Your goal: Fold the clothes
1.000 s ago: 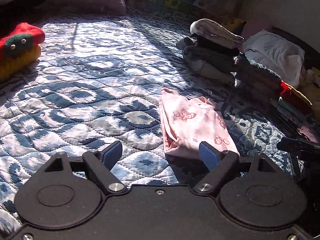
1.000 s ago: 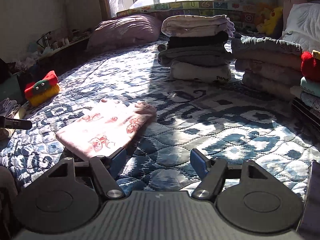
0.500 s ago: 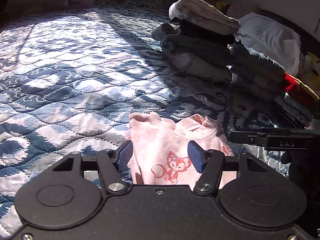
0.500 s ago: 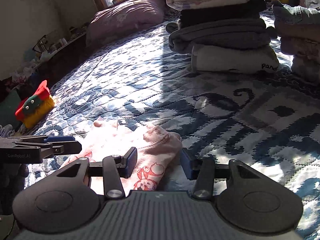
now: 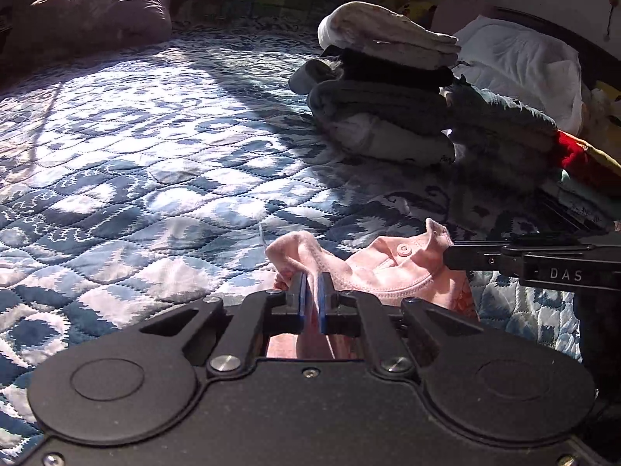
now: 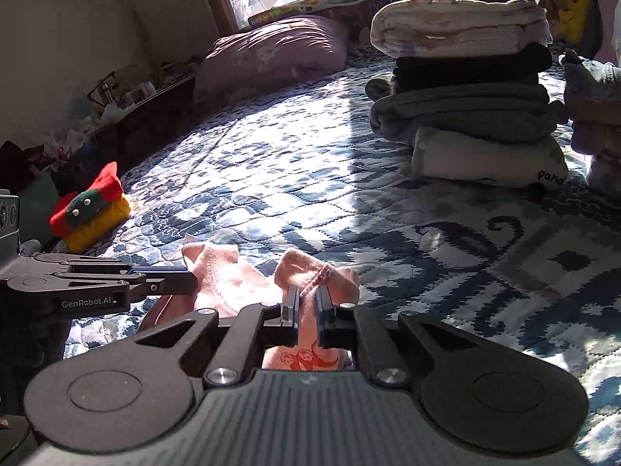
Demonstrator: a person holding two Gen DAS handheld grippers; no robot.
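The blue-and-white patterned quilted bed cover (image 5: 163, 147) spreads out ahead of both your tools, half in sun, half in shadow. Far ahead of your left hand-held gripper (image 5: 309, 296) lies a mauve pillow (image 5: 89, 11) by the bed's far edge. Ahead and to the right of it stands a stack of folded clothes (image 5: 388, 93), cream on top, then black, grey and white; from your right hand-held gripper (image 6: 307, 307) the same stack (image 6: 469, 97) rises ahead and to the right. Off to that gripper's left sits a small red, green and yellow folded pile (image 6: 91, 209).

The pink printed baby garment (image 5: 392, 275) lies bunched on the bed just in front of you. Your left hand-held gripper is clamped on one edge of its neckline. Your right one is pinched onto the other edge of the garment (image 6: 310, 275), fabric pressed between the blue pads (image 6: 320, 310). No containers are in view.
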